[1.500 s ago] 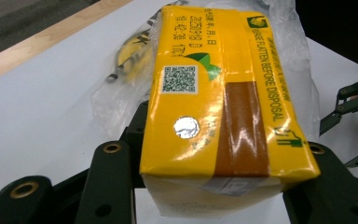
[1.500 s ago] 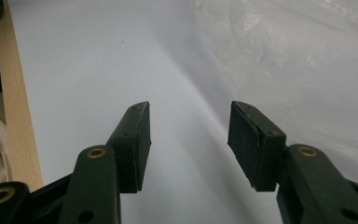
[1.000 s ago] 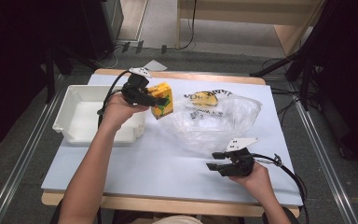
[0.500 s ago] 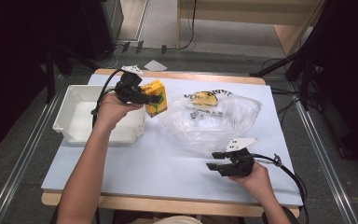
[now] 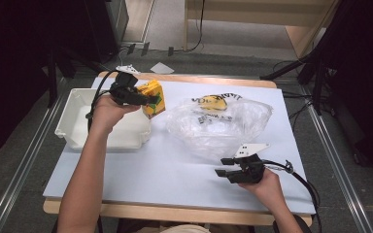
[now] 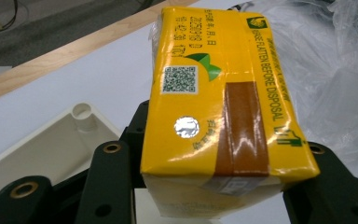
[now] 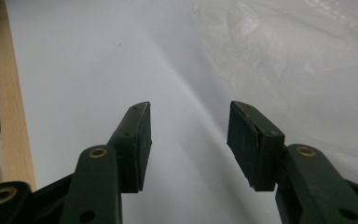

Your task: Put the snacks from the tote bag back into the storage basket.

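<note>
A yellow drink carton (image 5: 153, 98) hangs in the air at the right rim of the white bin (image 5: 77, 116), with my left gripper (image 5: 143, 99) shut on it. In the left gripper view the carton (image 6: 223, 107) lies between the two black jaws, its label side up, and the bin's corner (image 6: 51, 144) is below it. A clear plastic bag (image 5: 218, 124) with black lettering lies crumpled at mid-table. My right gripper (image 5: 225, 166) rests near the front edge, jaws open and empty, pointing left; the right gripper view shows its fingertips (image 7: 137, 135) over bare tabletop beside the bag (image 7: 307, 60).
The white tabletop (image 5: 165, 170) has a wooden edge at front and back. A yellow printed item (image 5: 212, 101) shows through the bag's far side. Cables trail from both grippers. Metal rails run along the floor on either side.
My left gripper has carried the carton leftward from beside the bag to the bin's right rim. The right gripper has stayed where it was.
</note>
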`<state>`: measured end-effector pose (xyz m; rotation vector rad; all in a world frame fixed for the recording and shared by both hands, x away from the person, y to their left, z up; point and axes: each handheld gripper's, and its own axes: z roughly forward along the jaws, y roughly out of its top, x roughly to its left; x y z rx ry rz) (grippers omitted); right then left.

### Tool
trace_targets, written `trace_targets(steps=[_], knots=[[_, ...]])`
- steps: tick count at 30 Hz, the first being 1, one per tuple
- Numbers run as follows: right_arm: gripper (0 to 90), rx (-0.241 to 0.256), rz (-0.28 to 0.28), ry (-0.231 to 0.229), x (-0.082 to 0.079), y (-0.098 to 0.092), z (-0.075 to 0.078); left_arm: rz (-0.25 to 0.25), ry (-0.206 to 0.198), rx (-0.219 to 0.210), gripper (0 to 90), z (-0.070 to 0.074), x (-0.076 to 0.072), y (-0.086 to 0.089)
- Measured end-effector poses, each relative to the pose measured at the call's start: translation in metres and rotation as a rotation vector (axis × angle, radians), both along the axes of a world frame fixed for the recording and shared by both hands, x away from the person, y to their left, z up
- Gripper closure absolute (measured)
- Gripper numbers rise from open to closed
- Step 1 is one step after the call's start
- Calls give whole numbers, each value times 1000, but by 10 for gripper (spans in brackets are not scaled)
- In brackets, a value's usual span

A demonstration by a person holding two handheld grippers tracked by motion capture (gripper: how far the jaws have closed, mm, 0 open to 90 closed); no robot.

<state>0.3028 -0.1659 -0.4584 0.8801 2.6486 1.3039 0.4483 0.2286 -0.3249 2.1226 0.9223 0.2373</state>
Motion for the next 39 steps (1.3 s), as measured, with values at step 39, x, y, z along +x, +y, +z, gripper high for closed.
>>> trace_targets(steps=[39], knots=[[509,-10,9,3,-2,1,-1,204,3,17,525,-33,35,53]])
